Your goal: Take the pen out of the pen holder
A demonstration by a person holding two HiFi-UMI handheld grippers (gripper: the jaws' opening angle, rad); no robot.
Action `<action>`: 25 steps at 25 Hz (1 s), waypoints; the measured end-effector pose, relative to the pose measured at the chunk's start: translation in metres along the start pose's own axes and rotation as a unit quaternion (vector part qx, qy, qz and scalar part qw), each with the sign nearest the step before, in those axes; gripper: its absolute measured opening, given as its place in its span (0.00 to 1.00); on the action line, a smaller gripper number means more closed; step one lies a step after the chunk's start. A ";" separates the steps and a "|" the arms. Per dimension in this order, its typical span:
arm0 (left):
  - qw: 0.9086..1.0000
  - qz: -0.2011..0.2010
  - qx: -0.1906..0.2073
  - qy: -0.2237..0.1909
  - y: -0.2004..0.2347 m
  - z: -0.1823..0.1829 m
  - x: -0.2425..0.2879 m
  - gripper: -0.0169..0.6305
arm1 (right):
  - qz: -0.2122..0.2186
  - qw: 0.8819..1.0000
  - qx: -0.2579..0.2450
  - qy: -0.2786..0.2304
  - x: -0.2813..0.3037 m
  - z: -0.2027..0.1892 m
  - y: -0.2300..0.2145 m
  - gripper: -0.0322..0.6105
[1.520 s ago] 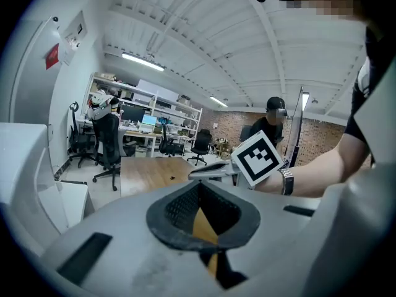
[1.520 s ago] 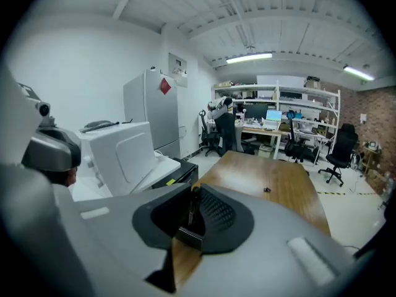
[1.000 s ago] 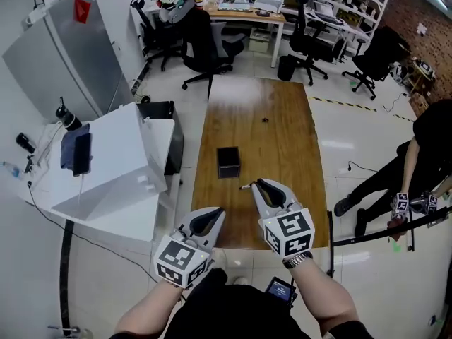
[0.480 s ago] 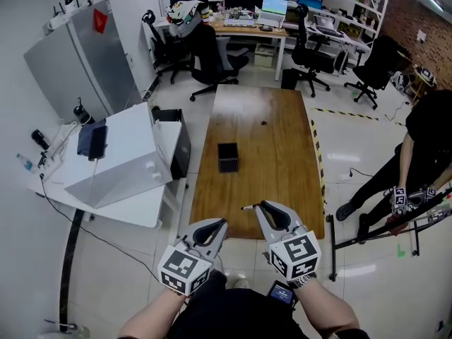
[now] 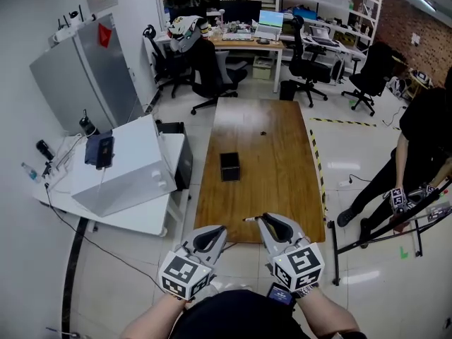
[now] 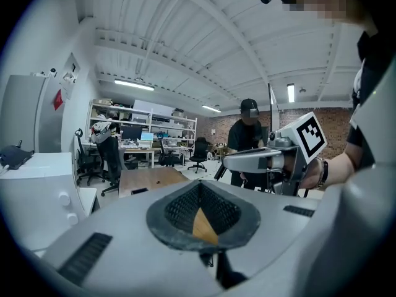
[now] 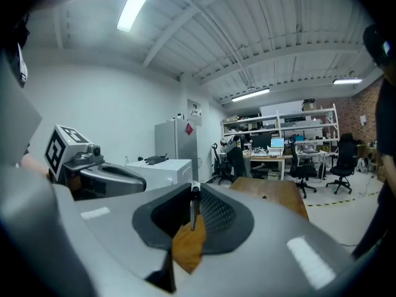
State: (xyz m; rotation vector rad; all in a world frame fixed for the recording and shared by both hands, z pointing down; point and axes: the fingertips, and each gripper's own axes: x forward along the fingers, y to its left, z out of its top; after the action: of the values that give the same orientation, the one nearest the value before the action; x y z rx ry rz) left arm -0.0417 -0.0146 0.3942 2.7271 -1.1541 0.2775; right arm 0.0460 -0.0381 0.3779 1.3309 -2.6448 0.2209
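The black square pen holder [image 5: 229, 166] stands on the long wooden table [image 5: 282, 161], left of its middle. My right gripper [image 5: 263, 218] is over the table's near edge, shut on a thin pen [image 5: 249, 219] that sticks out to the left. In the right gripper view the pen [image 7: 194, 209] stands upright between the dark pads, well apart from the holder. My left gripper [image 5: 215, 229] is level with the right one, just off the near edge. Its pads [image 6: 185, 206] meet at the tips with nothing between them.
A white cabinet [image 5: 120, 168] stands close to the table's left side, with a grey cabinet [image 5: 85, 69] behind it. A person in black [image 5: 424, 147] stands by a stand at the right. Desks and office chairs [image 5: 311, 48] fill the far end.
Both grippers have drawn back from the pen holder toward the table's near edge. The pen stays in the right gripper. The holder now lies farther ahead.
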 end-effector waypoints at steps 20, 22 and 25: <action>0.999 -0.030 0.011 0.000 0.026 0.004 -0.010 0.03 | -0.015 1.000 -0.004 0.001 0.014 0.003 0.034 0.12; 0.999 -0.031 0.006 0.006 0.028 0.000 -0.011 0.03 | -0.017 1.000 -0.004 0.002 0.016 0.002 0.036 0.12; 0.999 -0.031 0.003 0.006 0.031 -0.003 -0.012 0.03 | -0.018 1.000 -0.005 0.003 0.018 0.000 0.038 0.12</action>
State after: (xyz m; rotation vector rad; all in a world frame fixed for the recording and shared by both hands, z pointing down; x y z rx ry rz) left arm -0.0719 -0.0271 0.3965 2.7575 -1.0639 0.2886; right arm 0.0054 -0.0296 0.3801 1.3708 -2.6109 0.2071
